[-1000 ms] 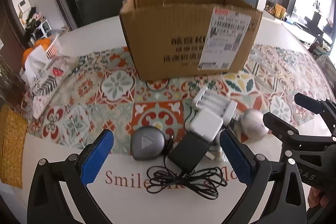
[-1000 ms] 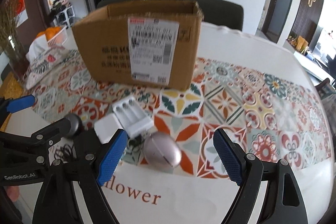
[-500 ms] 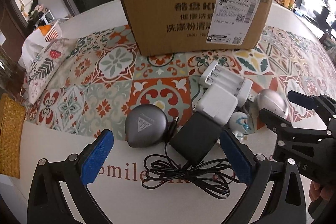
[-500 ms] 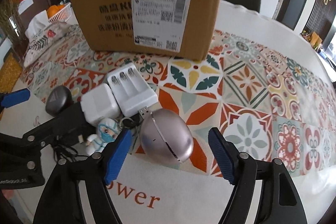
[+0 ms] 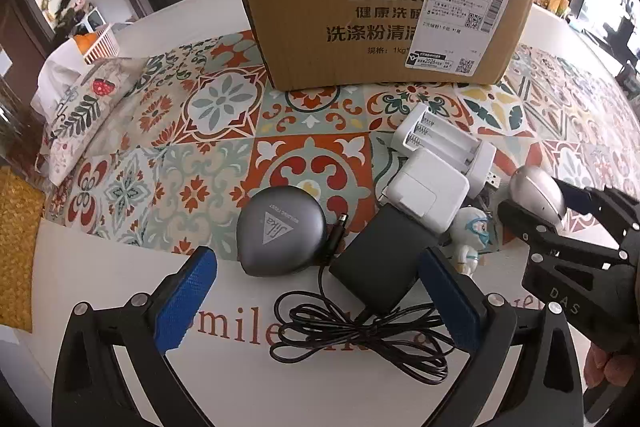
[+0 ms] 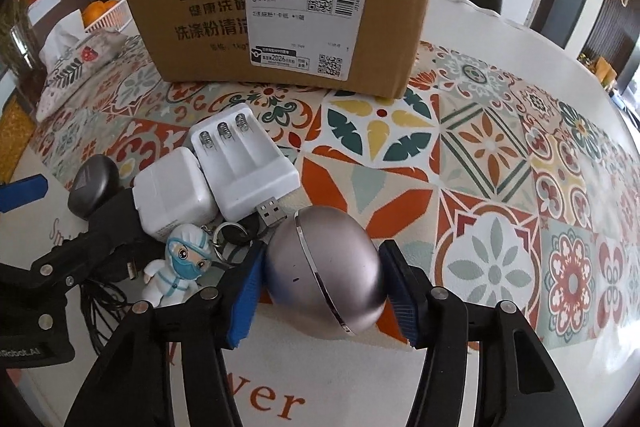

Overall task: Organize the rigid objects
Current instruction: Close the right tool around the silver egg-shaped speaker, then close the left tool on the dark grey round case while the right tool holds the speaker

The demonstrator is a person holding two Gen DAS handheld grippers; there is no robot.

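Step in hand: grab the silver egg-shaped case (image 6: 324,275) w/ right gripper (image 6: 320,283), then presumably drop it into the cardboard box (image 6: 280,7) at the far side of the bench (image 6: 500,39).

Case sits near edge of the patterned mat (image 6: 500,179), right end of the clutter, USB plug (image 6: 272,209) of the white battery charger (image 6: 244,163) just beside its far-left side. Right gripper jaws closing, case between them; blue pads (image 6: 246,291) look at or almost at the shell both sides, firm grip not yet sure. Best to finish the squeeze across the widest part: smooth, rounded shell probably slips if pinched high or off-centre. Lift straight up, clear of the keyring (image 6: 228,235) and little masked figurine (image 6: 180,263) on the left so nothing drags along.

Left gripper (image 5: 316,291) wide open, nothing held, poised over the black power brick (image 5: 384,259), grey rounded case (image 5: 280,231) also between the jaws' span. Tangled cable (image 5: 360,331) lies on the white bench strip at the near side; likely to trail when the brick goes up, so lift slow, keep clear of the white adapter (image 5: 428,191) leaning on the brick's far end.

Box flaps open at top by the look of it; inside not visible. Approach from above, release low.
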